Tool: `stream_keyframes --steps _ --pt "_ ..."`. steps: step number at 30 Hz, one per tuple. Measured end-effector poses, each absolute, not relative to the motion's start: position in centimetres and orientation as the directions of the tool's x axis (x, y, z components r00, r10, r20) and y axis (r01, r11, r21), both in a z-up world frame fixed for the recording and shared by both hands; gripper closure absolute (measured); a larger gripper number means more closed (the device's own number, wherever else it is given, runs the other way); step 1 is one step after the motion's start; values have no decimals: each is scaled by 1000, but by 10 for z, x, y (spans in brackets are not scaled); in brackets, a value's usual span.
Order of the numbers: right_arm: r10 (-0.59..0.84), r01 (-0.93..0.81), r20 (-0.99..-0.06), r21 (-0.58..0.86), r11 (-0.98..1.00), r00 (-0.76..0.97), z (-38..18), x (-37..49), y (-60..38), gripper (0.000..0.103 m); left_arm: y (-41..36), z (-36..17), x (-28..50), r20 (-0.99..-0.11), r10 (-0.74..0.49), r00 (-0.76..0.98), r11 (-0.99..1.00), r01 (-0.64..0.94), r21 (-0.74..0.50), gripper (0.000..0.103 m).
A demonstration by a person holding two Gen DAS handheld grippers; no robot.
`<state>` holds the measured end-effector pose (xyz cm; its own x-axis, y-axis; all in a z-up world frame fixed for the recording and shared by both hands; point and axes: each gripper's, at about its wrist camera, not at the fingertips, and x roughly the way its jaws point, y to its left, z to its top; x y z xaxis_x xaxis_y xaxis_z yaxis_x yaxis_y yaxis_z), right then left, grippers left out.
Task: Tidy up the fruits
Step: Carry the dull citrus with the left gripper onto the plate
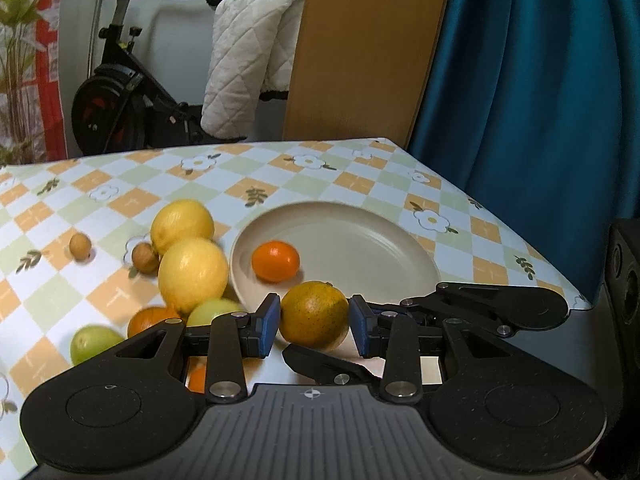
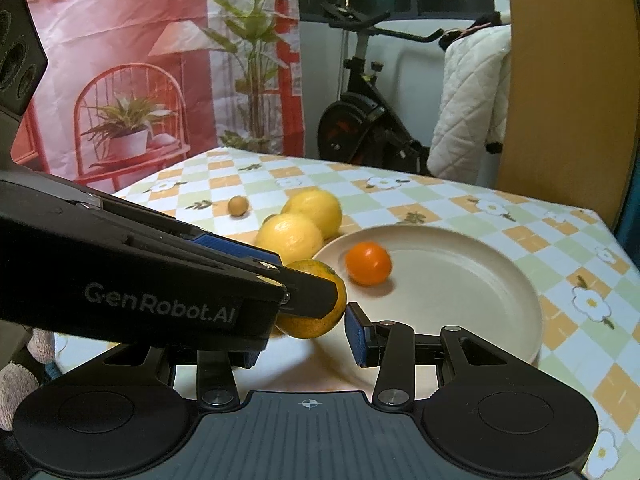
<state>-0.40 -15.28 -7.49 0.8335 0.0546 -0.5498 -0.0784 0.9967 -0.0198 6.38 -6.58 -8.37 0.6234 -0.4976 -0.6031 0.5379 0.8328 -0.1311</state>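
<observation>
While the left gripper point(image 1: 314, 322) clamps a mottled orange point(image 1: 314, 315), stem end up, just over the plate's point(image 1: 360, 240) near rim, the right gripper point(image 2: 304, 336) beside it gapes empty.

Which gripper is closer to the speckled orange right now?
Left. The left gripper has its jaws on either side of the speckled orange; the right gripper sits open just behind it.
</observation>
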Motion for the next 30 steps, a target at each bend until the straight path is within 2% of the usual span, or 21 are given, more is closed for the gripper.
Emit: stream_keyframes --steps 7,18,30 --pt "47 -62 -555 -10 998 831 -78 21 -167 65 -79 -86 88 -622 -480 618 835 540 -108 63" --pt "98 -42 -606 106 993 789 -91 61 -191 65 -93 -96 122 -669 -420 614 852 521 -56 63" --pt "86 -37 -633 89 995 770 -100 89 -189 65 -93 -103 145 -688 -394 609 872 485 -70 63"
